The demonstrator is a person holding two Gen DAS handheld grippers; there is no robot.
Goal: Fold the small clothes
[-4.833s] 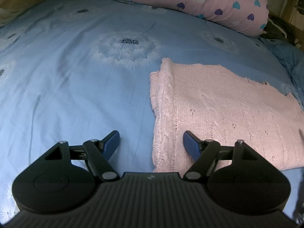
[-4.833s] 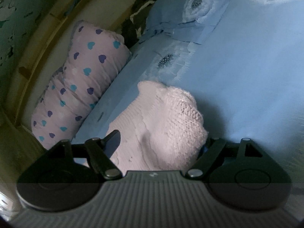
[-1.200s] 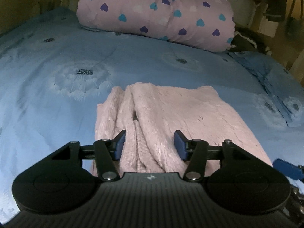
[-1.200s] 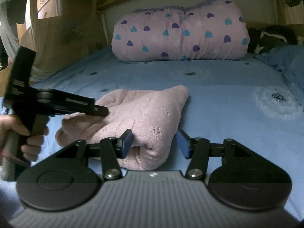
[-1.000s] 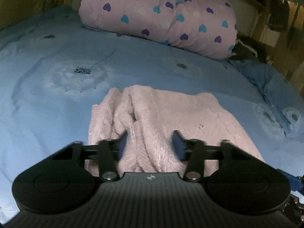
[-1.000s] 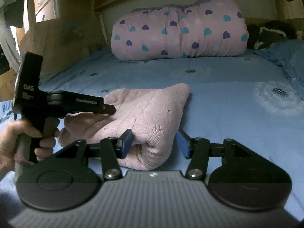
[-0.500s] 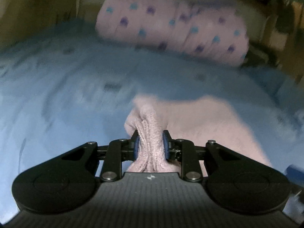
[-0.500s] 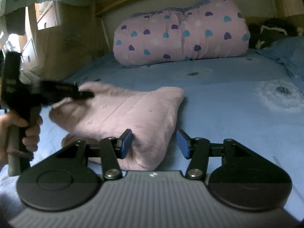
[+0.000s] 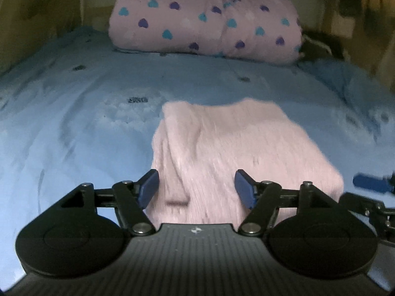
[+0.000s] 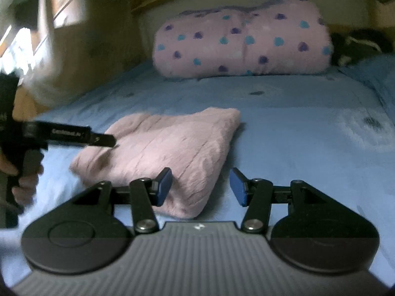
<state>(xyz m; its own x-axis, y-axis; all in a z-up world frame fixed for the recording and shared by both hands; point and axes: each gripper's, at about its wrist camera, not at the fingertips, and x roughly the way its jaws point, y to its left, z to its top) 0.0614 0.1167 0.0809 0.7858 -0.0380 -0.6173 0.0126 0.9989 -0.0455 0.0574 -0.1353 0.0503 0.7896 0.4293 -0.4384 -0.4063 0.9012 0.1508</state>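
Left wrist view: the left gripper stands with its jaws spread and nothing pinched; they have just been opening, and the pink knit garment lies loose between and ahead of them.
Right wrist view: the right gripper has its jaws parted, not pressing on anything; the garment's near corner sits by its left finger, and whether cloth and pad touch I cannot tell.
Step in hand: by my reading, letting go of the fold and smoothing it.
Doing it well: draw the left gripper straight back with the jaws wide so no knit loop snags a pad; keep low, so the top layer is not dragged off the one beneath; then check the edges line up before any further fold.
Garment, from the left gripper: directly ahead, reaching away toward the heart-print pillow, spreading more to the right side.
Garment, from the right gripper: ahead and to the left, on the blue bedsheet.
Risk: the left edge looks rumpled and may need flattening.
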